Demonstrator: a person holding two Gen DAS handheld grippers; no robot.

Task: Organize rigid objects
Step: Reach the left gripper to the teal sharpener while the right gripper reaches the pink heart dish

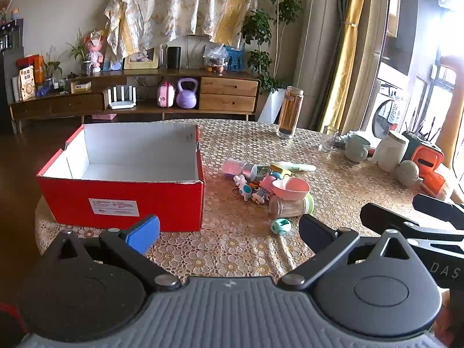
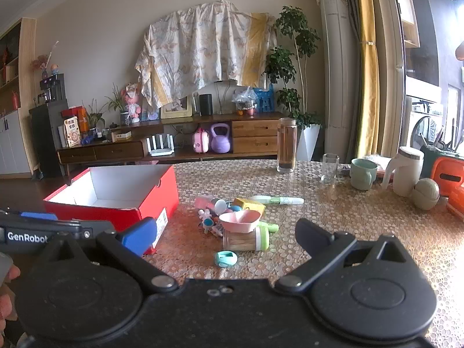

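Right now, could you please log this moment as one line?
left hand-held gripper: open, empty | right hand-held gripper: open, empty | red box: empty | toy pile: on table, untouched

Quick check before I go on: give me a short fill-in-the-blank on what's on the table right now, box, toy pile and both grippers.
1. The red box has nothing inside; its inner walls are ____.
2. In the toy pile, the pink bowl rests on top of a clear jar that lies on its ____.
3. The left gripper and the right gripper both hold ____.
4. The small teal ring lies on the table, ____ the jar and the grippers.

Missing words: white; side; nothing; between
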